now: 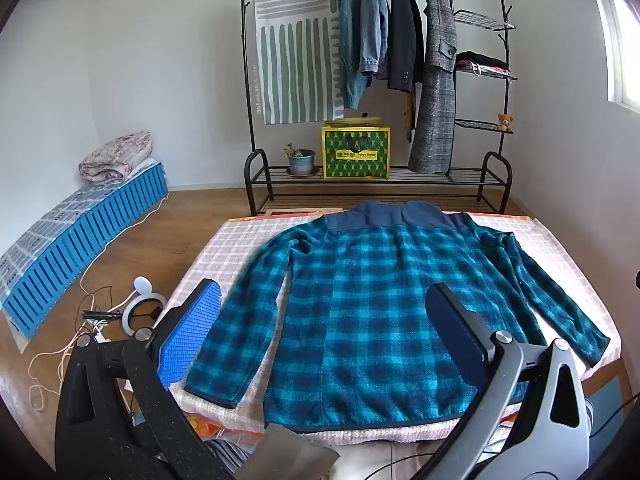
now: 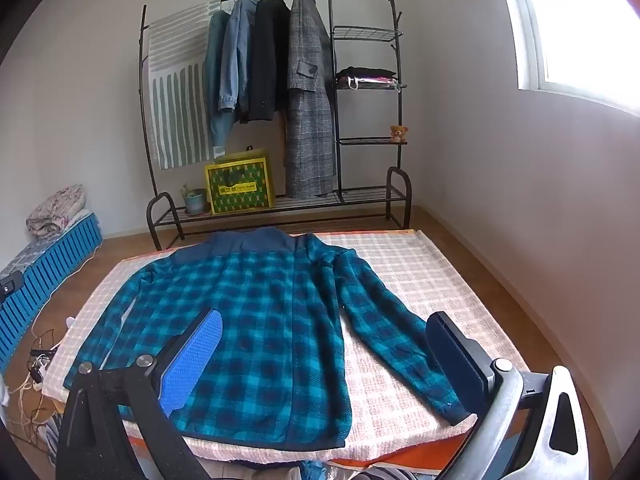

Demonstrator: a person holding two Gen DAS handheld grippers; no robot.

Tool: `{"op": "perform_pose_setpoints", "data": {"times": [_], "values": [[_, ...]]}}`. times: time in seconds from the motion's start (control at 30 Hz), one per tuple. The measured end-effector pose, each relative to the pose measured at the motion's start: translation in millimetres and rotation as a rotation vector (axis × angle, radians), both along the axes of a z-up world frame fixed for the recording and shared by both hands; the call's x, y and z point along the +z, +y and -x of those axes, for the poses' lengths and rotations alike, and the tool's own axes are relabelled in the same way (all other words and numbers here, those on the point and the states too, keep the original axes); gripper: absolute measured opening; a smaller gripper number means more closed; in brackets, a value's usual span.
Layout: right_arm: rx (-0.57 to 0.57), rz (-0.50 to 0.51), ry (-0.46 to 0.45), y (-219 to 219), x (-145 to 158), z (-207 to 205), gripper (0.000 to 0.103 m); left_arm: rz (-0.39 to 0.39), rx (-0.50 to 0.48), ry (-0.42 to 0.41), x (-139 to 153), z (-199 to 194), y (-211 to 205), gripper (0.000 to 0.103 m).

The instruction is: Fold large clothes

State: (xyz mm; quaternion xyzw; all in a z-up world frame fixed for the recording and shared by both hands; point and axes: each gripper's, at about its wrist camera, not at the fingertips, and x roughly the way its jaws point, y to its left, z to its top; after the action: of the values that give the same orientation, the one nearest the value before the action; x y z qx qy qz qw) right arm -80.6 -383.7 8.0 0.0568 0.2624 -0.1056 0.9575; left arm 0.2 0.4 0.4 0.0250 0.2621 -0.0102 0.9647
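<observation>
Teal plaid shirt spread flat

Teal checked shirt (image 1: 360,312) lies back-up across the pink checked table (image 2: 432,264), collar at the far edge, hem at the near edge, sleeves out. Left gripper (image 1: 324,340) and right gripper (image 2: 324,360) hover spread wide, pinching nothing

my left gripper's finger (image 1: 460,340) covers part of the plaid jacket (image 1: 360,300); in the right view its left cuff hides behind a finger (image 2: 192,360). box lettering (image 1: 356,155) unreadable.

Jacket (image 1: 360,300) flat on table (image 1: 560,240), rack (image 1: 372,176) behind
</observation>
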Motion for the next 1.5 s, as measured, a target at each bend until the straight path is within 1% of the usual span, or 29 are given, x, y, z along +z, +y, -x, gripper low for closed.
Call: {"op": "perform_pose_setpoints", "data": {"times": [0.03, 0.07, 0.33, 0.43, 0.47, 0.83, 0.87, 1.5], "values": [[-0.003, 0.0, -0.011, 0.3, 0.4, -0.5, 0.103, 0.001, -0.001, -0.002, 0.3, -0.4, 0.4, 0.103], [-0.004, 0.001, -0.011, 0.5, 0.6, -1.0, 0.103, -0.029, 0.009, -0.022, 0.2, 1.3, -1.5, 0.103], [-0.007, 0.013, -0.014, 7.5, -2.0, -6.2, 0.103, -0.01, 0.009, -0.007, 0.3, 0.3, -1.3, 0.103], [-0.003, 0.021, -0.007, 10.5, -4.0, -9.7, 0.103, -0.013, 0.013, -0.011, -5.0, -2.0, -0.7, 0.103], [-0.005, 0.023, -0.008, 11.7, -5.4, -9.8, 0.103, -0.014, 0.014, -0.011, -11.1, -2.4, 0.7, 0.103], [-0.025, 0.03, -0.004, 9.8, -0.7, -15.3, 0.103, 0.013, 0.021, -0.009, -9.7, -8.8, 2.8, 0.103], [-0.025, 0.031, -0.008, 9.7, 0.1, -14.4, 0.103, 0.016, 0.024, -0.01, -4.6, -7.1, 8.5, 0.103], [-0.03, 0.047, -0.015, 10.3, 4.6, -16.4, 0.103, 0.022, 0.021, -0.008, -4.4, -8.0, 12.2, 0.103]]}}
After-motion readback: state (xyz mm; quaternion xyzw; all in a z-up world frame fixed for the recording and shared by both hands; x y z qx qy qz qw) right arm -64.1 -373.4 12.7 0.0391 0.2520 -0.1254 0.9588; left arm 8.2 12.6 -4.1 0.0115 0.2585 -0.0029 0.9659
